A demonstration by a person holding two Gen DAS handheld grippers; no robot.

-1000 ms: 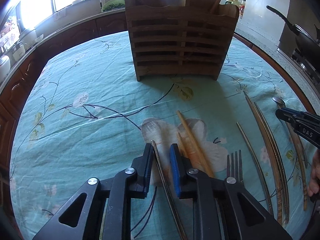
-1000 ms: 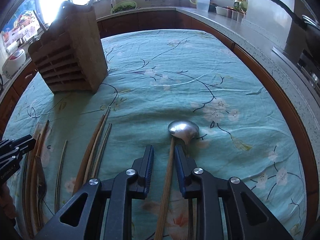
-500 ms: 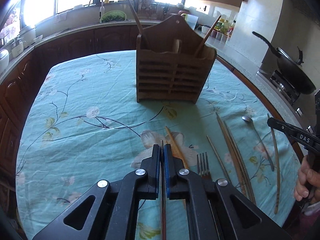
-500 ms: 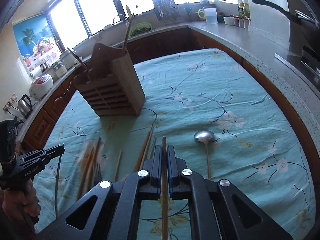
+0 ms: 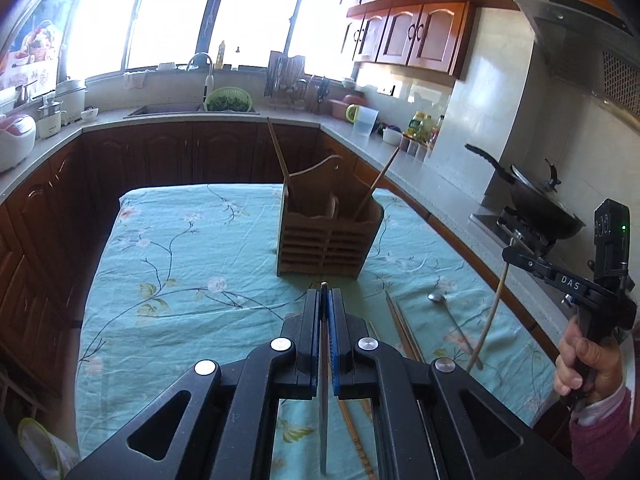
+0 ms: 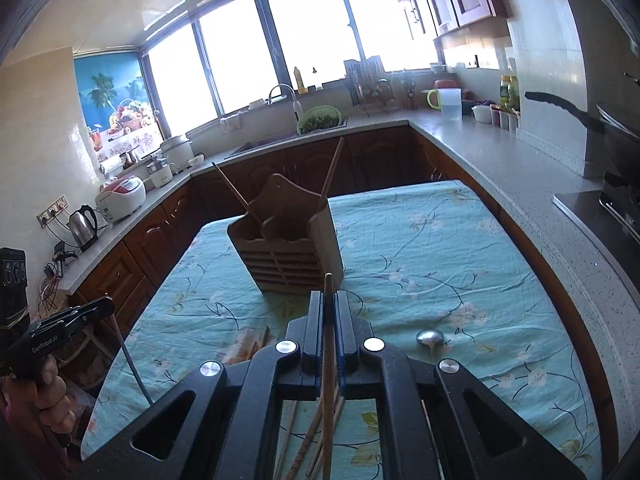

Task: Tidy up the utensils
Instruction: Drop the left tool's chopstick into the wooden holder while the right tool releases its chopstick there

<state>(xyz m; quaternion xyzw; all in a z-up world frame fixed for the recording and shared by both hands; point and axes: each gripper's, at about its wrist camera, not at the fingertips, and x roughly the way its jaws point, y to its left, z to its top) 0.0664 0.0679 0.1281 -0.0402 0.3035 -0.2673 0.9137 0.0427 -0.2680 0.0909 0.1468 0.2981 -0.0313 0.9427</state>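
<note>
My left gripper (image 5: 324, 294) is shut on a thin metal chopstick (image 5: 323, 400) and holds it above the table; it also shows in the right wrist view (image 6: 108, 305). My right gripper (image 6: 329, 298) is shut on a wooden chopstick (image 6: 328, 380) held above the table; it also shows in the left wrist view (image 5: 510, 252). The wooden utensil holder (image 5: 328, 232) stands upright ahead of both, with two sticks in it; it also shows in the right wrist view (image 6: 288, 248). A metal spoon (image 5: 438, 298) and several chopsticks (image 5: 400, 328) lie on the table.
The table has a teal floral cloth (image 5: 180, 264). Kitchen counters with dark cabinets (image 5: 180, 152) ring it. A wok (image 5: 540, 204) sits on the stove at the right. A sink and a green basket (image 5: 228, 100) are at the back.
Both grippers closed on a chopstick each, then lifted them well up off the table and tilted upward, so the view now takes in the kitchen.
</note>
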